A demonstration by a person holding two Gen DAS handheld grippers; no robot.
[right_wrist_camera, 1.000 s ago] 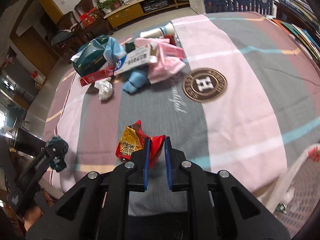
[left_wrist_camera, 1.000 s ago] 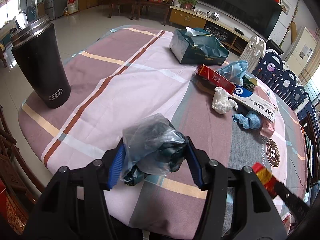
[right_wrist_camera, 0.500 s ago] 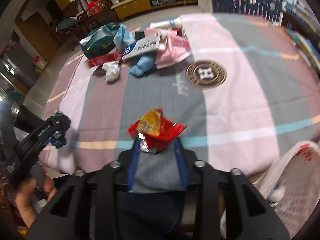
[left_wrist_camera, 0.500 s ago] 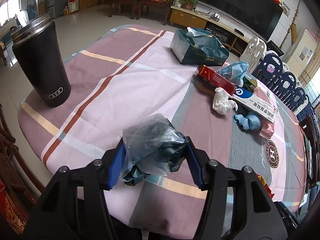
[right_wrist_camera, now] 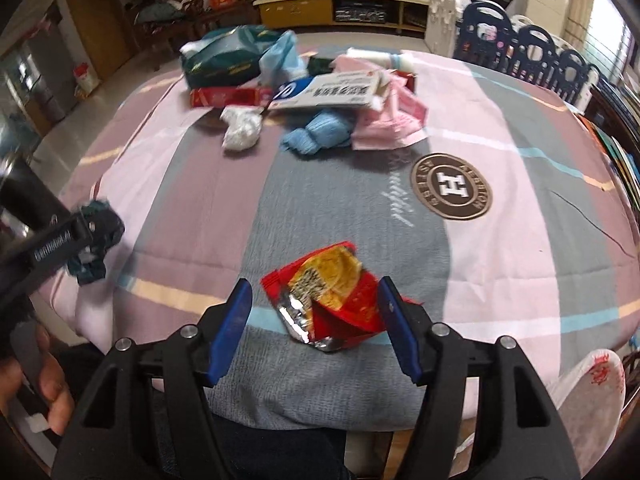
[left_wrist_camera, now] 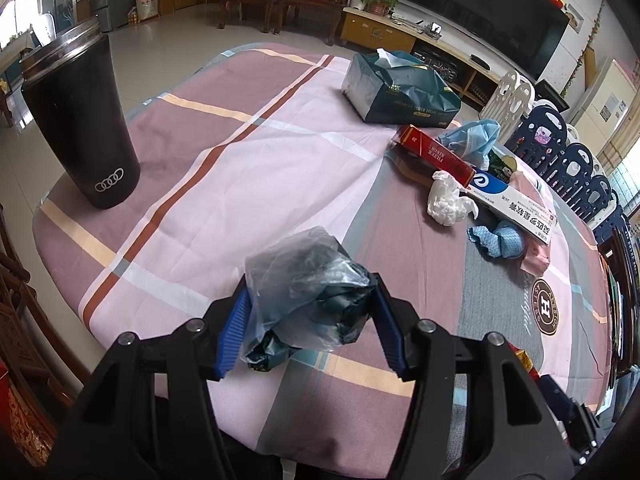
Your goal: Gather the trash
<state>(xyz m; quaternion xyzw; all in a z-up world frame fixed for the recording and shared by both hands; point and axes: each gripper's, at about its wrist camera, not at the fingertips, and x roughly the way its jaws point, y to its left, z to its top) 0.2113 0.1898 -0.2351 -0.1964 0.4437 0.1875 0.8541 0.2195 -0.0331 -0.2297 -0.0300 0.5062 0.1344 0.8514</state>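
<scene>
My left gripper (left_wrist_camera: 310, 320) is shut on a crumpled dark plastic bag (left_wrist_camera: 304, 296), held just above the near edge of the table. It also shows at the left of the right wrist view (right_wrist_camera: 94, 240). My right gripper (right_wrist_camera: 316, 320) is open, its jaws wide on either side of a red and yellow snack wrapper (right_wrist_camera: 332, 300) that lies loose on the tablecloth. A white crumpled tissue (left_wrist_camera: 446, 202) (right_wrist_camera: 240, 128) and a blue cloth ball (left_wrist_camera: 500, 240) (right_wrist_camera: 320, 134) lie farther back.
A black tumbler (left_wrist_camera: 80, 120) stands at the left edge. A green tissue pack (left_wrist_camera: 400, 92), red box (left_wrist_camera: 434, 154), toothpaste box (right_wrist_camera: 332, 92), blue mask (left_wrist_camera: 474, 136) and pink cloth (right_wrist_camera: 394, 120) crowd the far side. A white plastic bag (right_wrist_camera: 592, 396) hangs at the table's near right.
My right gripper has opened and let go of the snack wrapper, which now lies on the cloth between the jaws. The left gripper has kept its hold and barely moved.
</scene>
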